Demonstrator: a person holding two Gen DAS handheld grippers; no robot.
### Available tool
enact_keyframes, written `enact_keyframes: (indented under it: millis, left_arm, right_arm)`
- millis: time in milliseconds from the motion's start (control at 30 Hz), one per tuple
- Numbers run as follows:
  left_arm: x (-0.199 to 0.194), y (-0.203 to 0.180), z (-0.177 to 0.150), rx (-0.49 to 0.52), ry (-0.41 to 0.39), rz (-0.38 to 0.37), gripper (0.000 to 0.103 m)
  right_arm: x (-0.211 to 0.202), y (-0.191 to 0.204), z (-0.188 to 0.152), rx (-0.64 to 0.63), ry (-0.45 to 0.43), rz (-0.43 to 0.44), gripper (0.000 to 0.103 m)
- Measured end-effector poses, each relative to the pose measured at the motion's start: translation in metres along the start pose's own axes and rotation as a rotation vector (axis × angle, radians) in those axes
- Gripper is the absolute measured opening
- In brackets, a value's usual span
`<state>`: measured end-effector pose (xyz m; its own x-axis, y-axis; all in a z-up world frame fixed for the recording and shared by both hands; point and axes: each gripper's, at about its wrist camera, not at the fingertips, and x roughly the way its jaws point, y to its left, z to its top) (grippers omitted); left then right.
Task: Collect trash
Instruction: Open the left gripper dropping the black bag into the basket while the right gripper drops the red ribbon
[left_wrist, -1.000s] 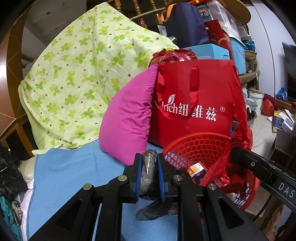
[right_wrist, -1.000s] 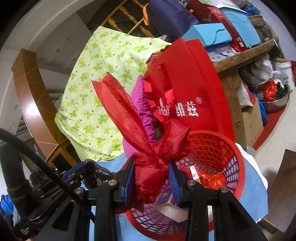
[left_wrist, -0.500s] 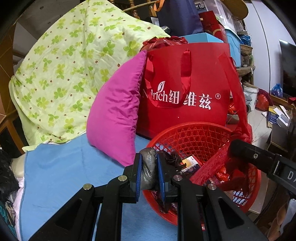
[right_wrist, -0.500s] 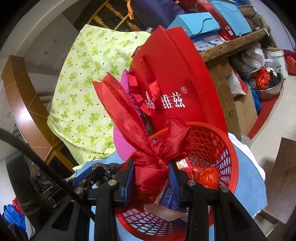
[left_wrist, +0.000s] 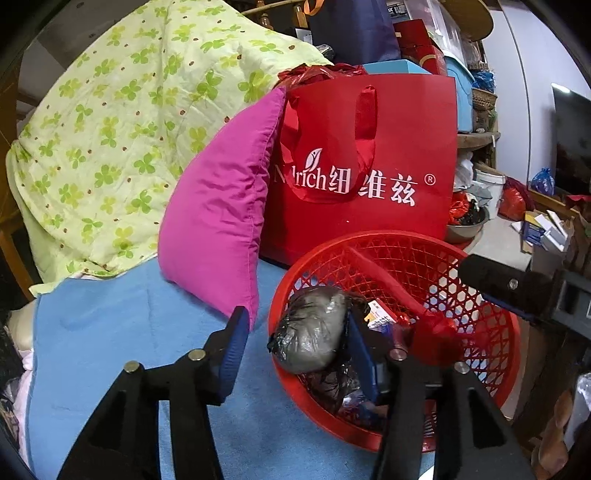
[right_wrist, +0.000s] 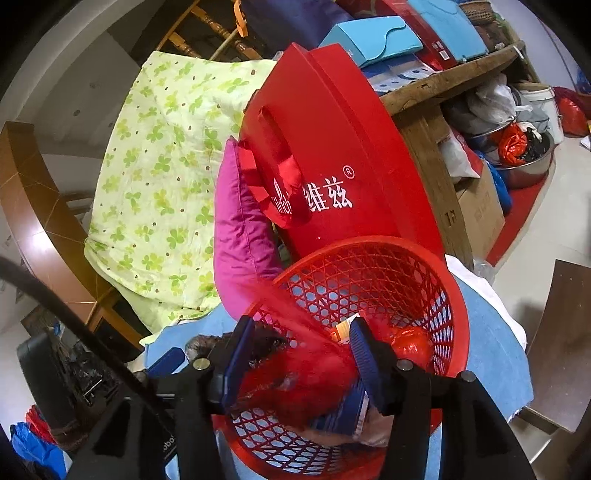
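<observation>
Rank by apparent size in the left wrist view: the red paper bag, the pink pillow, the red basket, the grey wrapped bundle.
1. red paper bag
2. red basket, close to the bag and nearer the camera, so unsure
3. pink pillow
4. grey wrapped bundle

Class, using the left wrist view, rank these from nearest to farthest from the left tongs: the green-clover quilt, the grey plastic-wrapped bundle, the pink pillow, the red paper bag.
1. Grey plastic-wrapped bundle: between the open left tongs, inside the red basket.
2. Pink pillow: just beyond, left of centre.
3. Red paper bag: behind the basket, right of the pillow.
4. Green-clover quilt: far left, at the back.
</observation>
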<state>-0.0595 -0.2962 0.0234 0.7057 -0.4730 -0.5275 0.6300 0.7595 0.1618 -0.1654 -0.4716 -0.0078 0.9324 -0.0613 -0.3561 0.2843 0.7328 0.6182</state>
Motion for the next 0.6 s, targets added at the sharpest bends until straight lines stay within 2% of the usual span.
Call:
enact_keyframes:
  millis: [133,233,367,500,600]
  left_arm:
    - [-0.004,0.004,-0.003,-0.002,-0.028,-0.022,0.073]
    - [-0.008,0.01,-0.007,-0.007,-0.041,-0.032,0.081]
    - [-0.012,0.019,-0.016,-0.01,-0.026,-0.03,0.083]
    - [-0.02,0.029,-0.027,-0.035,0.001,-0.023,0.087]
    - [-0.03,0.038,-0.035,-0.055,0.022,-0.02,0.087]
  right_arm:
    - [-0.006,0.0,0.002,0.008,-0.037,0.008,0.058]
    - [-0.008,-0.002,0.004,0.024,-0.053,0.01,0.058]
    - [-0.007,-0.002,0.005,0.03,-0.055,0.005,0.058]
    - [-0.009,0.009,0.002,-0.018,-0.08,-0.029,0.058]
    - [-0.011,0.021,-0.002,-0.079,-0.104,-0.072,0.063]
